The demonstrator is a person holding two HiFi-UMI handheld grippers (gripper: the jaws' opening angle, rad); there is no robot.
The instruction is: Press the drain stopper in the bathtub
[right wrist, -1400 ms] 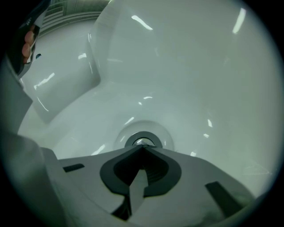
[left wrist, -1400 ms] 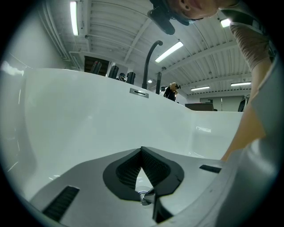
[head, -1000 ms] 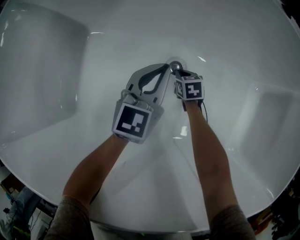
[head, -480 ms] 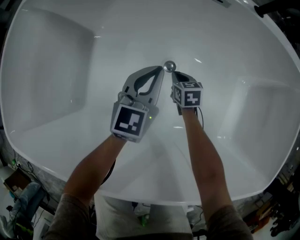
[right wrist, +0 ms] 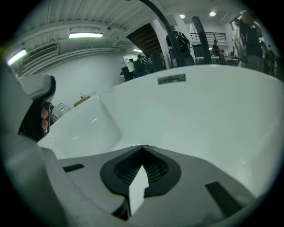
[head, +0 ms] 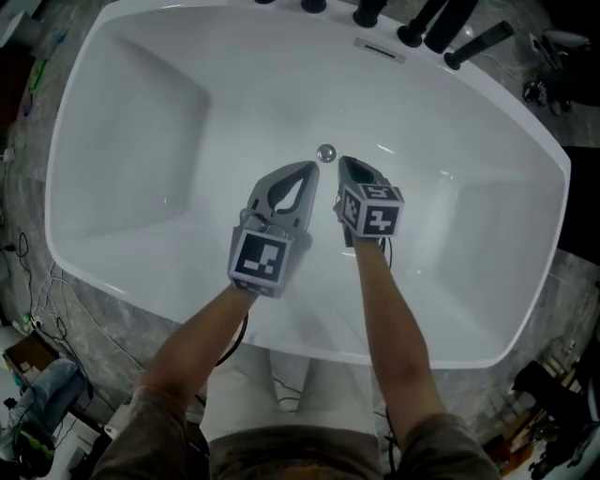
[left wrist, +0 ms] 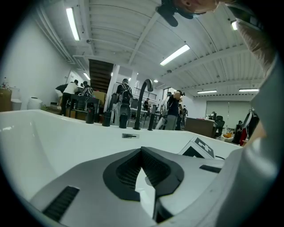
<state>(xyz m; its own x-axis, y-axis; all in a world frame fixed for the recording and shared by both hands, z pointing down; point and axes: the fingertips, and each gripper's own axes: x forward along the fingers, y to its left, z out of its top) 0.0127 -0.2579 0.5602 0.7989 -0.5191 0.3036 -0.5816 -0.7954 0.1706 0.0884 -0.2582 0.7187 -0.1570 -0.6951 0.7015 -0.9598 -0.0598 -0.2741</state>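
Looking steeply down in the head view, found the drain stopper (head: pixel 325 153), a small round metal disc, on the floor of the white bathtub (head: pixel 141 131), just above the centre of the frame. Found nothing touching it. Placed the left gripper (head: pixel 310 169) just below and left of the stopper, tips aimed toward it yet apart from it. Placed the right gripper (head: pixel 344 163) just below and right, likewise clear of the disc. Read both tools as pressed together at the tips and pinching nothing. Saw only white tub through the eyelet behind the closed tips of the left gripper (left wrist: pixel 141 150), and the same behind those of the right gripper (right wrist: pixel 142 147). Further out, noted the overflow plate (head: pixel 380 49) on the far tub wall near the top of the frame. Noted dark tap fittings (head: pixel 427 23) along the rim at upper right, and cables (head: pixel 37 309) on the grey floor at lower left. Could not tell from the disc alone whether it sat pushed down or popped up. Judged the press therefore unconfirmed: no contact visible, and, if not yet made, only a short push down with a closed tip left to do.
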